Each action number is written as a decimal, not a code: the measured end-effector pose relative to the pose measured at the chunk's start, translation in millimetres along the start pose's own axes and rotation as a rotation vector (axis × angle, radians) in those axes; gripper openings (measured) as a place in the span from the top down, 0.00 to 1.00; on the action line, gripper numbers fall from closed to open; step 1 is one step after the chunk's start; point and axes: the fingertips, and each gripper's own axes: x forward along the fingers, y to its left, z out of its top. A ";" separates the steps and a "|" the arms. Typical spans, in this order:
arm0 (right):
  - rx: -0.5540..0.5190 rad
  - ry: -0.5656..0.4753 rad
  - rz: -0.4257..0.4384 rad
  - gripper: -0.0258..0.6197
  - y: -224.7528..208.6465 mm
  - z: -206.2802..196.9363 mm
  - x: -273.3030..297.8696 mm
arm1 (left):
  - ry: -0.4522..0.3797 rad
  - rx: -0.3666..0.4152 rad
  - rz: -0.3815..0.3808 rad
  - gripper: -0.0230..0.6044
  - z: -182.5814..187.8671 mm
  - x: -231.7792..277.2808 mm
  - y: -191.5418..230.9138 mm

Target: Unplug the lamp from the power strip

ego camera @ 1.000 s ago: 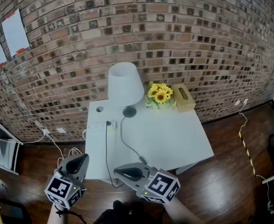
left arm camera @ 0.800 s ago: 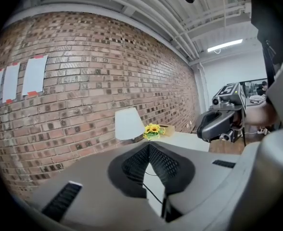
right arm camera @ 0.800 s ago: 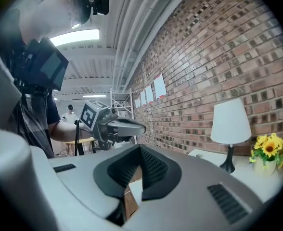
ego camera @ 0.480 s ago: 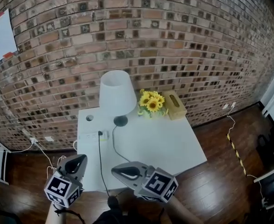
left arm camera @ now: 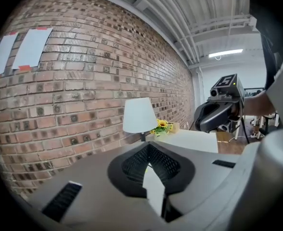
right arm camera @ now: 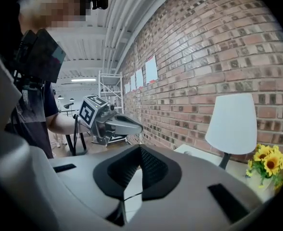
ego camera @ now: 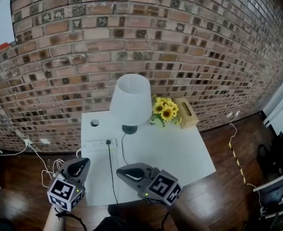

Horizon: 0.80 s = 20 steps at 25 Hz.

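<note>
A lamp with a white shade (ego camera: 131, 99) and a dark base (ego camera: 129, 129) stands at the back of a white table (ego camera: 180, 150). Its black cord (ego camera: 112, 174) runs from the base toward the table's front and back to a black plug (ego camera: 109, 142) in a white power strip (ego camera: 98, 144) at the table's left. My left gripper (ego camera: 82, 165) and right gripper (ego camera: 124, 171) hover side by side over the table's front edge, both shut and empty, well short of the strip. In the left gripper view the left gripper (left arm camera: 148, 146) points at the lamp (left arm camera: 139, 114).
Sunflowers (ego camera: 164, 110) and a tan tissue box (ego camera: 188, 113) stand right of the lamp. A small round hole (ego camera: 95, 122) lies in the table's back left corner. A brick wall (ego camera: 180, 42) rises behind. White cables (ego camera: 50, 170) lie on the wooden floor at left.
Both grippers have come forward from in front of the table to over its front edge. Their jaws have stayed shut. The lamp, plug and strip have not moved.
</note>
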 end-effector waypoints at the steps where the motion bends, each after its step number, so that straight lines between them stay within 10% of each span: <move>1: 0.001 0.011 -0.004 0.96 -3.8 -0.7 5.3 | 0.003 -0.005 -0.009 0.95 -4.2 3.7 4.9; 20: 0.003 0.137 -0.042 0.96 -68.4 -42.4 61.1 | 0.102 0.063 -0.122 0.95 -54.8 92.2 33.7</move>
